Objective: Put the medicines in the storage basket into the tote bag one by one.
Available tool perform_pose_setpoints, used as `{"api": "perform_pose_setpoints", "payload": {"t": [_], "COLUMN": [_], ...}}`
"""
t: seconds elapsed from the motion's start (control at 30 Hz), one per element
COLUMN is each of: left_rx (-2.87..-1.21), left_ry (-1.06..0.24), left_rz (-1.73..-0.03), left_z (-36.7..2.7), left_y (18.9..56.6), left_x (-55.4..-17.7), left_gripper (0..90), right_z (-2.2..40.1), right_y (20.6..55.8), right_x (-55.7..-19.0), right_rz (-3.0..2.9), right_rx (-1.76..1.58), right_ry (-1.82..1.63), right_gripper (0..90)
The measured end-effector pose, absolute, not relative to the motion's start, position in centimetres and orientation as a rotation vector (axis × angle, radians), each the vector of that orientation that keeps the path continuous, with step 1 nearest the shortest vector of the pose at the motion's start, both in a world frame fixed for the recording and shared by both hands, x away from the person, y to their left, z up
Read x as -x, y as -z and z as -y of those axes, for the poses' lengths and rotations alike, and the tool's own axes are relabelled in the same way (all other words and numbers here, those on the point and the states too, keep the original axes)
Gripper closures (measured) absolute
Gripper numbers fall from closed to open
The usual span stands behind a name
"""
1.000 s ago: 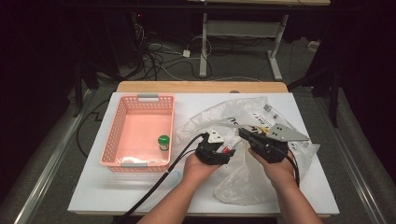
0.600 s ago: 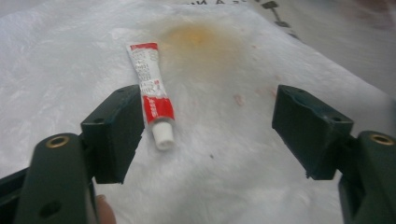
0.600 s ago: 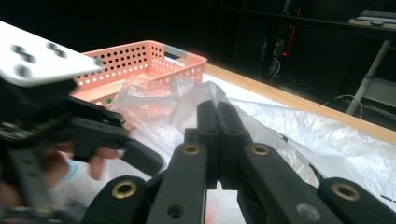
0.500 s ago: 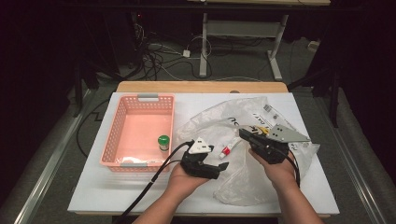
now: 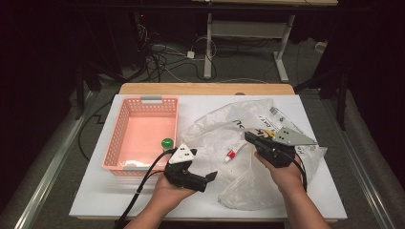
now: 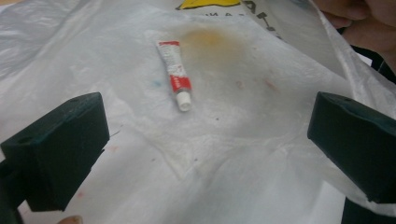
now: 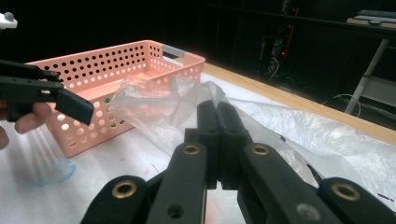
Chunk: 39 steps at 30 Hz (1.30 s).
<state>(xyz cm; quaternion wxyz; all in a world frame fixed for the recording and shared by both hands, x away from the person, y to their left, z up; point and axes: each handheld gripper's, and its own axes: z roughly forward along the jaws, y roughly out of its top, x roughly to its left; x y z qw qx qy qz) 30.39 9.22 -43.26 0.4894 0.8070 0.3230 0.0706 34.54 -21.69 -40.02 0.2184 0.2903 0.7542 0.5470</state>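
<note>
A small white and red tube (image 5: 233, 152) (image 6: 175, 74) lies in the clear plastic bag (image 5: 224, 129) in the middle of the table. My left gripper (image 5: 203, 168) (image 6: 205, 107) hovers near the bag's front left edge. Its jaws have just been opening, stand wide apart with nothing between them, and the tube lies ahead of them. My right gripper (image 5: 249, 137) (image 7: 217, 116) is shut on a fold of the bag's film (image 7: 154, 102) and holds it raised. One of the left gripper's fingers (image 7: 70, 105) is at the left of the right gripper view.
A pink perforated basket (image 5: 125, 138) (image 7: 154, 58) stands at the left of the white table top (image 5: 100, 191), holding a green-capped item (image 5: 167, 142). A wooden strip (image 5: 205, 88) runs along the far edge. Cables trail off the near edge.
My left gripper drew back toward the near left, away from the bag, and its jaws opened. The tube it carried now lies in the bag. The right gripper stayed put.
</note>
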Motion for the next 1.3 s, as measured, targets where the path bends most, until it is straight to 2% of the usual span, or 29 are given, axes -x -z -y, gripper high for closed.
{"api": "perform_pose_setpoints", "payload": {"t": [0.43, 1.3], "left_rx": [-1.940, -1.872], "left_ry": [-0.253, -0.337], "left_rz": [-0.853, -1.061], "left_z": [-13.7, -21.3], "left_y": [42.4, 43.3], "left_x": [-29.8, -30.5], "left_gripper": [0.0, 0.0], "right_z": [21.6, 21.4], "right_y": [40.0, 40.2], "right_x": [-34.5, -34.4], "right_rz": [-2.088, -2.104], "right_rx": [-0.807, -0.797], "right_ry": [-1.519, -1.509], "right_gripper": [90.0, 90.0]}}
